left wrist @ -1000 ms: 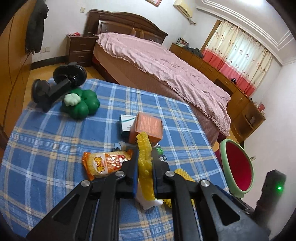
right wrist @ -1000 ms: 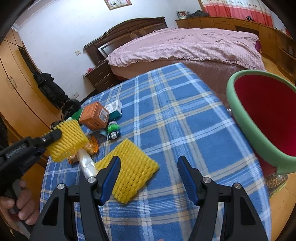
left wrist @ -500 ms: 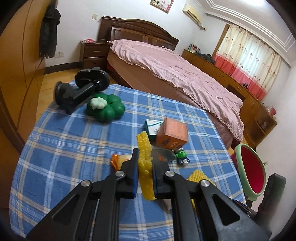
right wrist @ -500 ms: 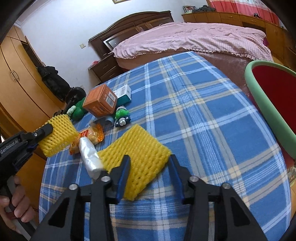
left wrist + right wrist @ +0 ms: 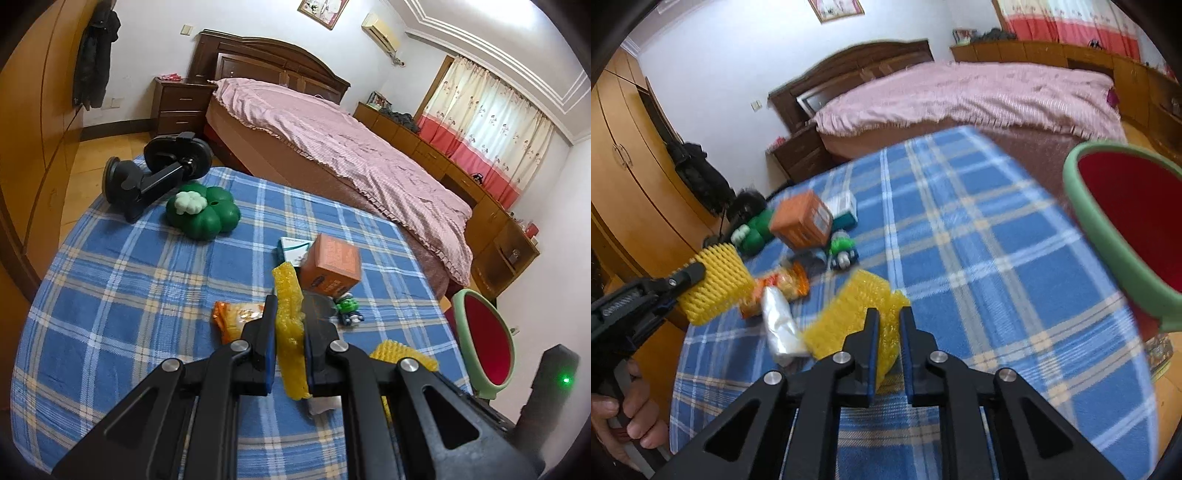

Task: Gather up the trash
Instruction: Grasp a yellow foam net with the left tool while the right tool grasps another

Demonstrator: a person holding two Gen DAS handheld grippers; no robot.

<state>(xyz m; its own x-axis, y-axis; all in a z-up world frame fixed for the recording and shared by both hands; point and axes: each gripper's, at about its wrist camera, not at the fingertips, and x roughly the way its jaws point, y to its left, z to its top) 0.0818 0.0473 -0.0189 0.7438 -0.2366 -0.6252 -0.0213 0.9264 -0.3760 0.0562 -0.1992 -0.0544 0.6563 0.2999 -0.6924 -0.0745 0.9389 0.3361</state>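
My left gripper (image 5: pixel 290 301) is shut on a yellow foam net (image 5: pixel 288 284) and holds it upright above the blue plaid table (image 5: pixel 122 295). The right wrist view shows that same net (image 5: pixel 714 282) at the left. My right gripper (image 5: pixel 889 314) is shut on a second yellow foam net (image 5: pixel 846 314), which folds up between its pads near the table's front. Loose on the cloth lie an orange snack wrapper (image 5: pixel 786 282) and a white plastic wrapper (image 5: pixel 779 325). A bin with a green rim (image 5: pixel 1108 229) and red inside stands off the table's right edge.
An orange box (image 5: pixel 330 266), a white and teal carton (image 5: pixel 293 249) and a small green toy figure (image 5: pixel 347 310) crowd the table's middle. A green flower-shaped object (image 5: pixel 207 214) and a black suction mount (image 5: pixel 159 173) sit at the far left. A bed (image 5: pixel 332 147) lies beyond.
My right gripper's jaws have closed onto the second yellow foam net, which now bunches up between them. The left gripper keeps its net and has drawn back a little from the table.
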